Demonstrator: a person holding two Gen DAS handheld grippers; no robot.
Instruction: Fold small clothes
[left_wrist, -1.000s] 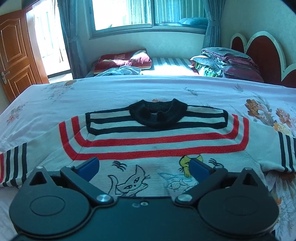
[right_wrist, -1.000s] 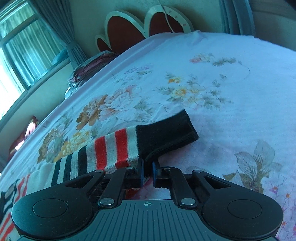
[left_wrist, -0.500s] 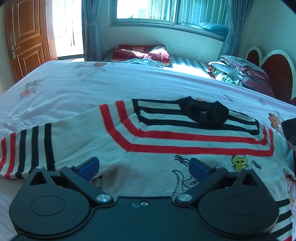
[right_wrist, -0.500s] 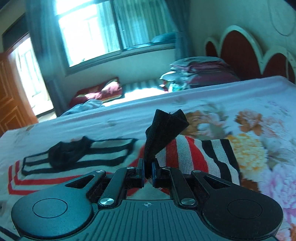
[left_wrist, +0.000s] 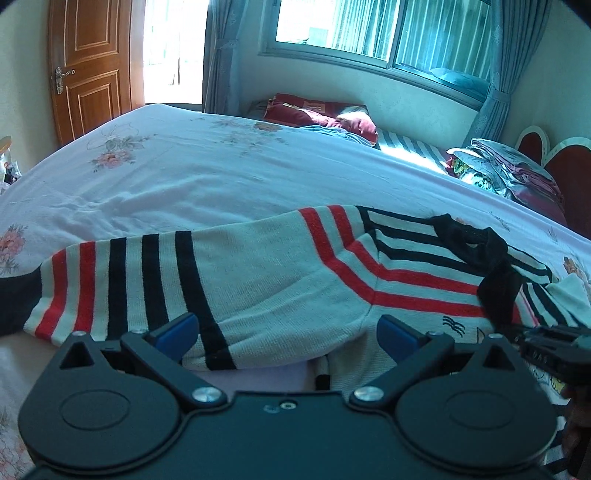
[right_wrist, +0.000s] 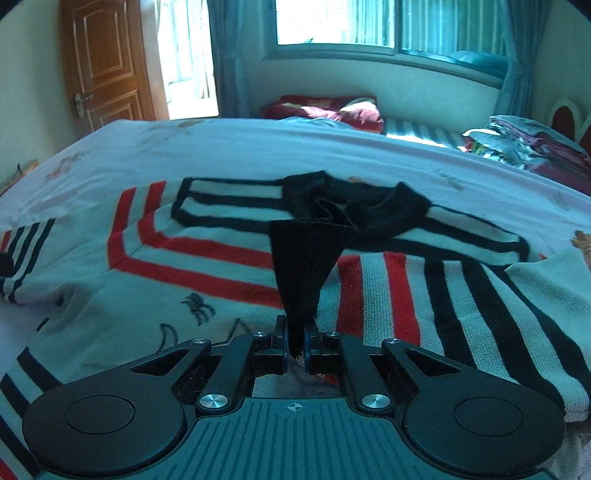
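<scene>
Black ribbed knit, the cuff (right_wrist: 306, 273), is being pinched tight between the nearly closed fingers of the right gripper (right_wrist: 294, 341), and it is being held up above the chest of the sweater (right_wrist: 207, 266), just below the black collar (right_wrist: 354, 203). The sleeve (right_wrist: 443, 306) behind that cuff is being laid across the sweater's front, its red and black stripes running over the body on the right side of the right wrist view. The sweater itself is being shown spread flat on the bed (left_wrist: 221, 173), on a pale floral sheet. In the left wrist view, the left gripper (left_wrist: 288, 334) is being held wide open with nothing between its blue pads (left_wrist: 177, 332), hovering low over the other sleeve (left_wrist: 155, 284), which is lying stretched out to the left with its dark cuff at the frame edge. The right gripper is being glimpsed there too, at the right edge. Behind the bed, a wooden door (left_wrist: 88, 62) and a window (left_wrist: 388, 33) are being lit brightly.
</scene>
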